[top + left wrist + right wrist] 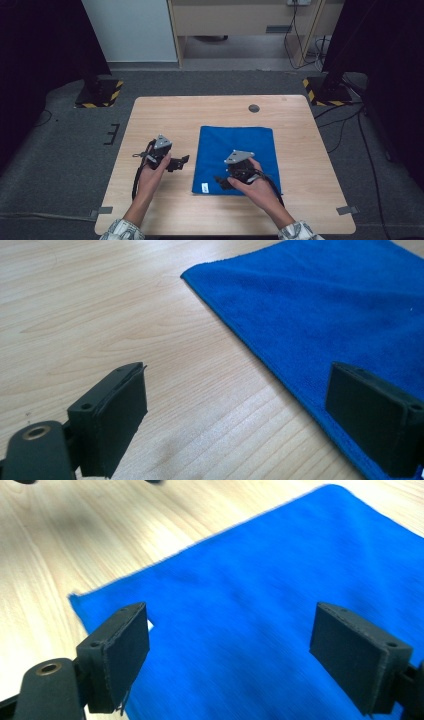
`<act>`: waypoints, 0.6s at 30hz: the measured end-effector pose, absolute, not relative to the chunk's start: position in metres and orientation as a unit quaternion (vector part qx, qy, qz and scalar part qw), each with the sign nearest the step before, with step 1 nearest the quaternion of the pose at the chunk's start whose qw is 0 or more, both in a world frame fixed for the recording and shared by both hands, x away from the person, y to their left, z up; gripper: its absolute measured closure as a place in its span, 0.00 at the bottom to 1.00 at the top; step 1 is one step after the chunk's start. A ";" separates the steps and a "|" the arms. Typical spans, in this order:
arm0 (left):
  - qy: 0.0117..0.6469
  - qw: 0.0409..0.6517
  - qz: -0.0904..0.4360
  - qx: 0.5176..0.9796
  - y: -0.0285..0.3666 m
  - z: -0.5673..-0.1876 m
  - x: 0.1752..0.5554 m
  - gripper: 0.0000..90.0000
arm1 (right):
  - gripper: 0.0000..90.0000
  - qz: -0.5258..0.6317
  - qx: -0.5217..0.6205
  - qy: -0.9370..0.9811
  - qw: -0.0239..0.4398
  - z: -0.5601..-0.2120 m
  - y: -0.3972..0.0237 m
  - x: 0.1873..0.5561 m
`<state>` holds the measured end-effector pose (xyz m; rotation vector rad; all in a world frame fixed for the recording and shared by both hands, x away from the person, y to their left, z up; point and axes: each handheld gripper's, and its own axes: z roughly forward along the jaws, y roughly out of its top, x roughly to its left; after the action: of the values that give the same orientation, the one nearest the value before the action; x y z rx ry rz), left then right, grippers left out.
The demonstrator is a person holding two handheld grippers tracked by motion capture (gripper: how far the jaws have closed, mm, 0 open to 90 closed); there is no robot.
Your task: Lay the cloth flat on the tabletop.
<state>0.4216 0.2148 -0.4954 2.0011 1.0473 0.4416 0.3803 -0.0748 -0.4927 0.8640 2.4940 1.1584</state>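
While the high view had the blue cloth (pixel 235 157) flat on the table (pixel 150 115), untouched, the left gripper (pixel 235 410) view showed jaws wide beside its edge, and the right gripper (pixel 245 655) view showed jaws wide above it, nothing yet grasped.

A plain bright blue cloth (pixel 235 157) with a small white tag (pixel 204 187) lies on the pale wood-grain counter (pixel 150 115); both tools are black, grey-plated.
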 end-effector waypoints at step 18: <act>0.425 0.405 0.177 0.790 0.225 -0.497 0.423 0.10 | 0.40 0.394 0.247 0.880 0.095 -0.501 -0.021 0.365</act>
<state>0.4229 0.2249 -0.4969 1.9943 1.0730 0.4479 0.3649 -0.0210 -0.5011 0.7312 2.6092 1.1681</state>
